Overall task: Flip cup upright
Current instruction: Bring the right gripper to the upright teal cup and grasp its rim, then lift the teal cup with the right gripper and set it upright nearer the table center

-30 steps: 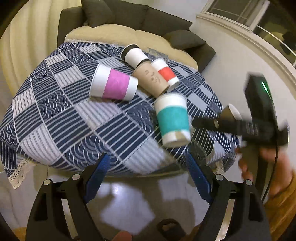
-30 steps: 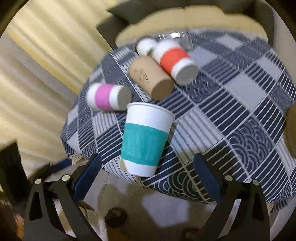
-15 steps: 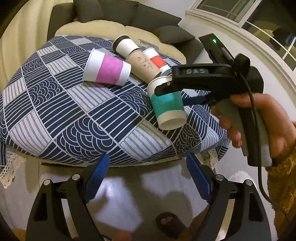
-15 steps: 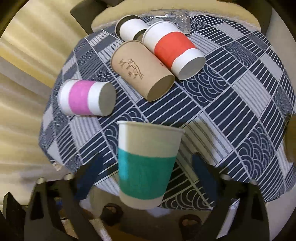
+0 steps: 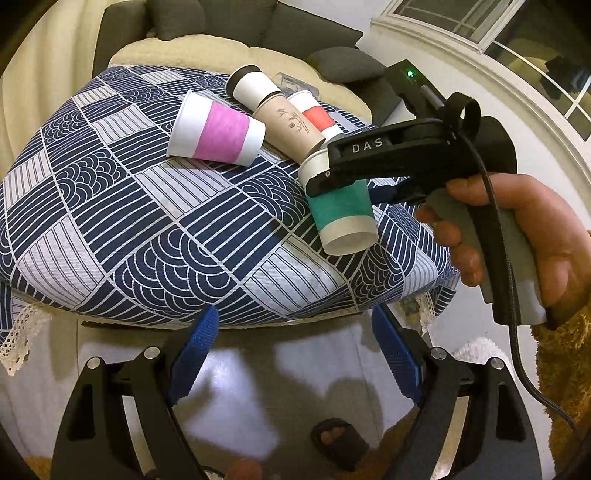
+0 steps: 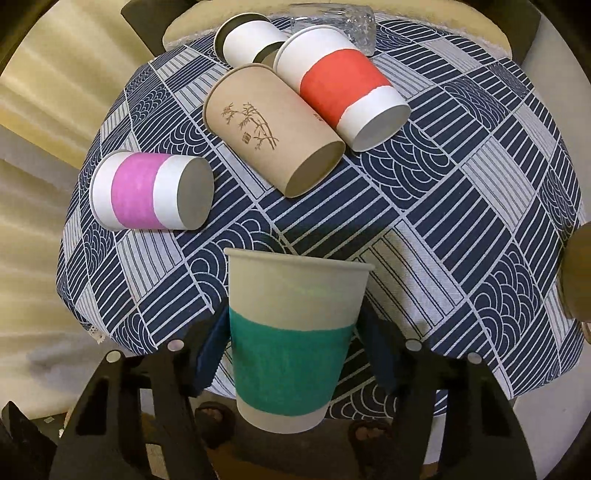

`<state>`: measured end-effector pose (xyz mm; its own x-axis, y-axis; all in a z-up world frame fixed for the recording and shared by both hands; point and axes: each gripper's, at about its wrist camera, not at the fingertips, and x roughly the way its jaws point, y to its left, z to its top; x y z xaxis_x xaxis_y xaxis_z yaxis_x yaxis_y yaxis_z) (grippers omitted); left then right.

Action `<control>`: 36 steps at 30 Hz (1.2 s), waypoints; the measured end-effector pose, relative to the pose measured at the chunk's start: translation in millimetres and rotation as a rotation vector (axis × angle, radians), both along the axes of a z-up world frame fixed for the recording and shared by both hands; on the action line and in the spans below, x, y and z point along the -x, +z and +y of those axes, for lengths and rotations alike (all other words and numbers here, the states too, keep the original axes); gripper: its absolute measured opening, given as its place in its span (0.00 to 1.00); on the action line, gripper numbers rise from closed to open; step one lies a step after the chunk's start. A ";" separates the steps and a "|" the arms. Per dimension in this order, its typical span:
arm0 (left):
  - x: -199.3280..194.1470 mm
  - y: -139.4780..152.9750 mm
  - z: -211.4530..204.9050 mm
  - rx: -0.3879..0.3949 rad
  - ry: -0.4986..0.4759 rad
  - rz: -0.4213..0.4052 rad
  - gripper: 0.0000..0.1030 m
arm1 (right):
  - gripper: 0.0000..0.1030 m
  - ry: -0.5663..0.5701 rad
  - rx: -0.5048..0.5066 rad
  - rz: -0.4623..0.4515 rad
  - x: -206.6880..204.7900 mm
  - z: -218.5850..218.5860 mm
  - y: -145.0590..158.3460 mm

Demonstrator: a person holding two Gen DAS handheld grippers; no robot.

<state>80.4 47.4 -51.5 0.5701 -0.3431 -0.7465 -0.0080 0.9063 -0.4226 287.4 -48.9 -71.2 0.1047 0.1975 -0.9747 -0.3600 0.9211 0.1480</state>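
Note:
A white paper cup with a teal band (image 6: 291, 350) lies on its side near the table's front edge, bottom toward me; it also shows in the left wrist view (image 5: 341, 210). My right gripper (image 6: 293, 354) is open with a blue pad (image 6: 212, 347) on each side of the cup's teal band, close to its walls. In the left wrist view the right gripper's body (image 5: 406, 155) covers the cup's upper half. My left gripper (image 5: 295, 354) is open and empty, held off the table's front edge above the floor.
A pink-banded cup (image 6: 151, 195), a brown bamboo-print cup (image 6: 269, 125), a red-banded cup (image 6: 340, 81) and a white and black cup (image 6: 251, 40) lie on their sides on the blue patterned tablecloth (image 6: 461, 206). A clear glass (image 6: 332, 14) lies behind them. A sofa (image 5: 258, 29) stands behind the table.
My right gripper has moved forward over the table edge until its open jaws stand on either side of the teal-banded cup. The left gripper has stayed about where it was.

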 end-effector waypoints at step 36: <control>-3.2 -10.2 54.0 0.064 0.276 0.001 0.80 | 0.64 0.057 -0.290 -1.104 122.6 -44.2 1.9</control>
<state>83.6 101.5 -61.7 0.6479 -0.2215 -0.7288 -0.2515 0.8409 -0.4792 164.8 -93.1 -69.3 0.8597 0.4316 -0.2731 -0.4654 0.8823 -0.0707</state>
